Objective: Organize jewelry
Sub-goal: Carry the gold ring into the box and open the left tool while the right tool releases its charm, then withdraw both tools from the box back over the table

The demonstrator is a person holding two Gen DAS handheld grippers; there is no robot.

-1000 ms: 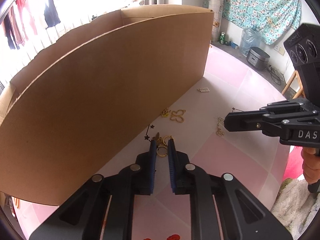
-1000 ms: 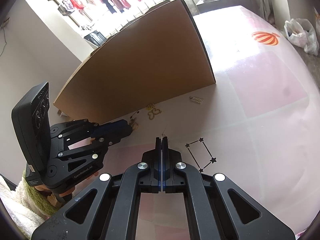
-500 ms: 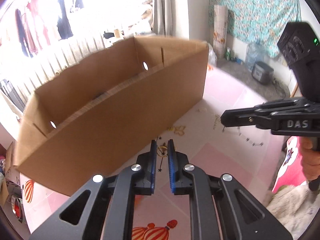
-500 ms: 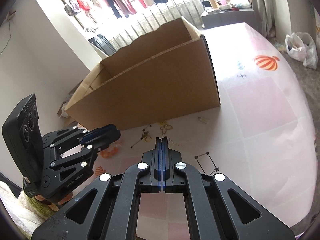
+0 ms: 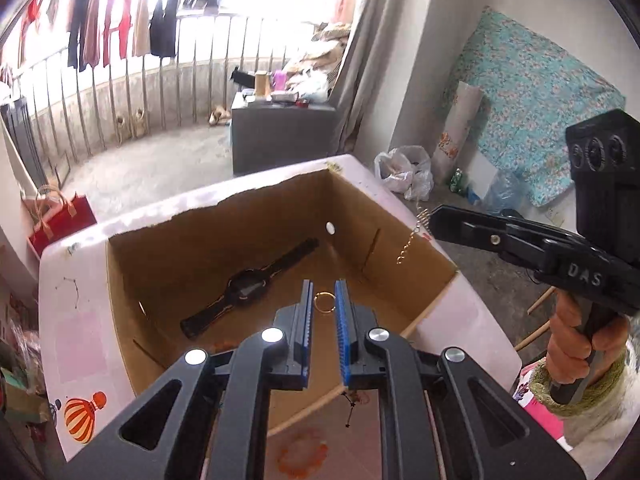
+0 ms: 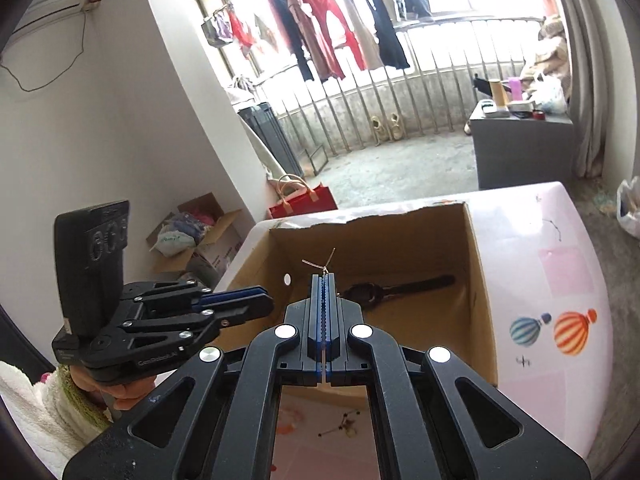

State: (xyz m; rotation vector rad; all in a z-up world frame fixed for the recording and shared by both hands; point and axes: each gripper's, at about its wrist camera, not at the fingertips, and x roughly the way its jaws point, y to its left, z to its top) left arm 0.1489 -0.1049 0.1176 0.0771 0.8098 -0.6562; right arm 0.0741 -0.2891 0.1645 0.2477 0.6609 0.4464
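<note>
Open cardboard box (image 5: 400, 216), watch (image 5: 248, 286) inside.

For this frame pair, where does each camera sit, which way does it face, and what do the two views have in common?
Left wrist: on the left gripper, facing down into the cardboard box; its fingers pinch a gold ring; the right gripper dangles a chain.
Right wrist: on the right gripper, facing the box; the left gripper and a hand show.
Shared: box, black watch, balcony.
</note>
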